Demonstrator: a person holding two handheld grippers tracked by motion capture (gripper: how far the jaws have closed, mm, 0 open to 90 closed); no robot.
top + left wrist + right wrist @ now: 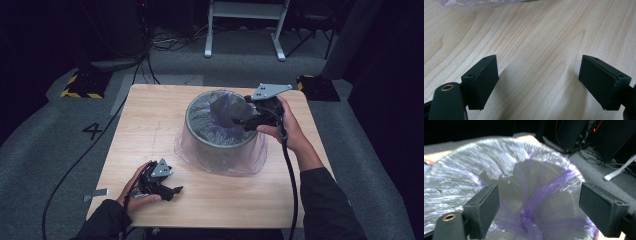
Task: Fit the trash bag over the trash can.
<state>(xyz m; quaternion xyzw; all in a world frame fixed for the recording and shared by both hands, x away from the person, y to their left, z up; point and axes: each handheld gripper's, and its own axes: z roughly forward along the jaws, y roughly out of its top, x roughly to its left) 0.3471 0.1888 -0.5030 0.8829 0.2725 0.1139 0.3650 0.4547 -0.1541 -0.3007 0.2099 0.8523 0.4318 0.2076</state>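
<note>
Right gripper (537,207): your jaws stand apart, empty, over the bin mouth.
Thin purple plastic liner bag (529,202): draped inside the round grey bin (222,142) mid-table; a careless pinch may tear it.
Left gripper (539,82): jaws apart, empty, above the light wooden table (544,37).

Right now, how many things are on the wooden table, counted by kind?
Bins: 1, the round grey bin
Plastic bags: 1, the clear purple bag lining the bin and draped over its rim
Grippers: 2, the left gripper resting on the table with open jaws, the right gripper over the bin's mouth, jaws open
Total: 4
</note>
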